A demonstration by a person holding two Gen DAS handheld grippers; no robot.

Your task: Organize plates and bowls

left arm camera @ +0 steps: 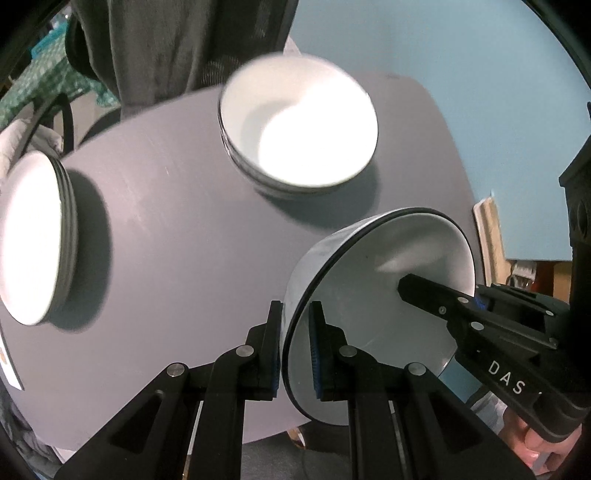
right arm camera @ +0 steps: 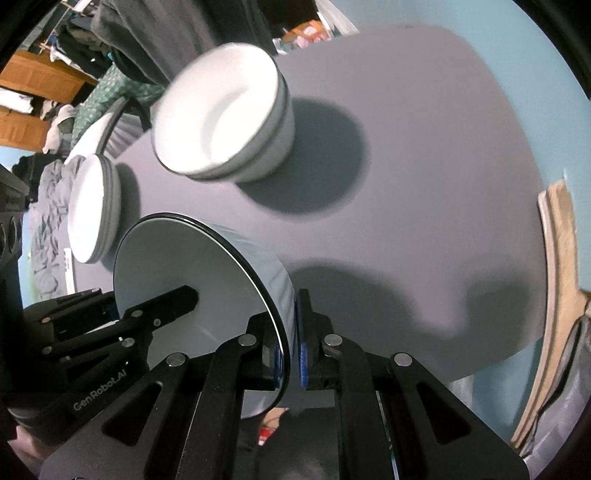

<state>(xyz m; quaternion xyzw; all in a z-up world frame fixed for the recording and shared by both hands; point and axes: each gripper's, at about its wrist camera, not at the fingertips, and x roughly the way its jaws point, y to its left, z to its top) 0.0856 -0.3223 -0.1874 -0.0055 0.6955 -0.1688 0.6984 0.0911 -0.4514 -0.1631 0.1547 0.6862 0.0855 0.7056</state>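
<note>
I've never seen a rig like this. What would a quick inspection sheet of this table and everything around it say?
Surface: round grey table, bare between the dishes.
Job's things: stack of bowls; second stack at the edge; held bowl, tilted.
Clutter: nothing seen on the table.
Grippers: left gripper and right gripper both shut on the held bowl's rim, on opposite sides.
Cables: nothing seen.
Surroundings: blue floor, hanging clothes.
</note>
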